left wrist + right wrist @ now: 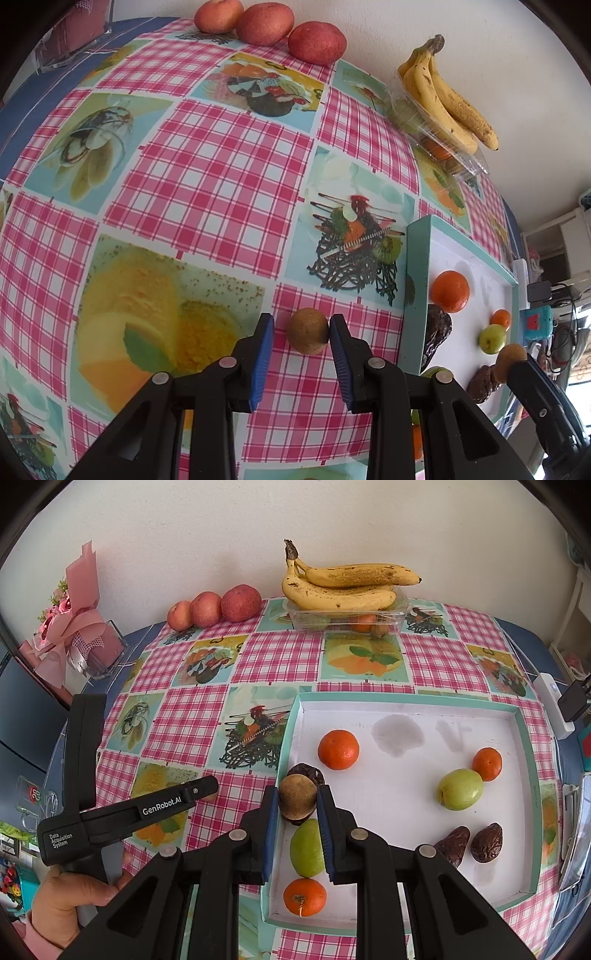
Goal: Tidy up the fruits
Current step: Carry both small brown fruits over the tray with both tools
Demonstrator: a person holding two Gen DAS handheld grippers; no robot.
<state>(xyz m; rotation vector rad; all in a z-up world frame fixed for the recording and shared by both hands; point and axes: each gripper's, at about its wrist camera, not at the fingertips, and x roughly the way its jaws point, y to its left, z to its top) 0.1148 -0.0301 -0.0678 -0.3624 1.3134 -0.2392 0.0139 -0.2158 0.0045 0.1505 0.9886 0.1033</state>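
Observation:
A brown kiwi lies on the checked tablecloth between the fingers of my left gripper. The jaws stand open; the right pad touches the kiwi and a gap shows on the left. My right gripper is shut on a second brown kiwi, held over the left rim of the teal-edged white tray. Inside the tray lie three oranges, two green fruits and dark wrinkled fruits. One green fruit sits right under the held kiwi.
Bananas rest on a clear plastic box of fruit at the back wall, with three red apples to their left. A pink bouquet stands at the far left. A white power strip lies right of the tray.

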